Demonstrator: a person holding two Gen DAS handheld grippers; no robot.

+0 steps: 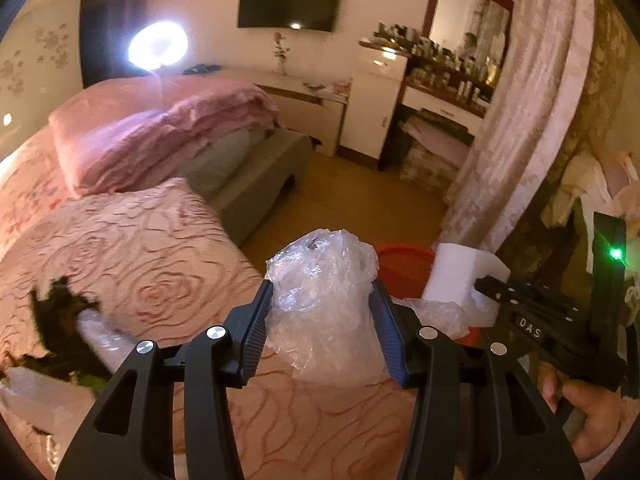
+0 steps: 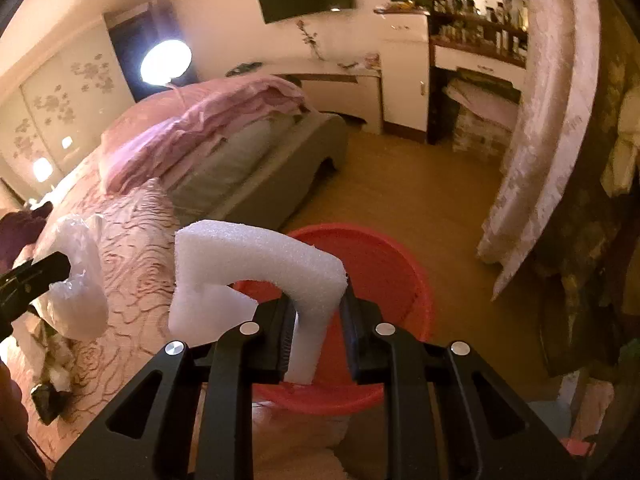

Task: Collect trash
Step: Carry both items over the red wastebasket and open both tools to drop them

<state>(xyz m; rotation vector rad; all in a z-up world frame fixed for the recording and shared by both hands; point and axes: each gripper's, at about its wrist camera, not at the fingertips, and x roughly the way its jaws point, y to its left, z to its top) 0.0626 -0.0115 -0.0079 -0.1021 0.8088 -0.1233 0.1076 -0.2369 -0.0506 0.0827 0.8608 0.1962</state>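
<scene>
The left gripper [image 1: 322,320] has its jaws clamped on a crumpled bundle of clear plastic film [image 1: 320,300], the ribbed pads pressing into its sides while most of the bundle bulges up and forward between them. The right gripper [image 2: 316,340] has its jaws closed tight on one leg of a white angular block of packing foam [image 2: 248,260], which sticks up and bends off to the left, away from the grip. Both pieces hang near the round red plastic basin [image 2: 384,264] that stands on the wooden floor [image 2: 420,192] just beside the bed with the pink rose-patterned quilt [image 1: 132,264]; the foam is over the basin's near rim, while the film sits more above the bed edge, just short of the basin. More scraps lie on the quilt: a dark torn wrapper [image 1: 60,320] and some pale plastic next to it. The risk from here is mostly in the release. The film is light and springy, so if it is let go before it is well over the basin it may drift back onto the quilt or slide to the floor. The foam's long arm overhangs to one side, so it could catch the rim and tip out. The two grippers are also close together, and crowding over the basin could knock one load against the other.
</scene>
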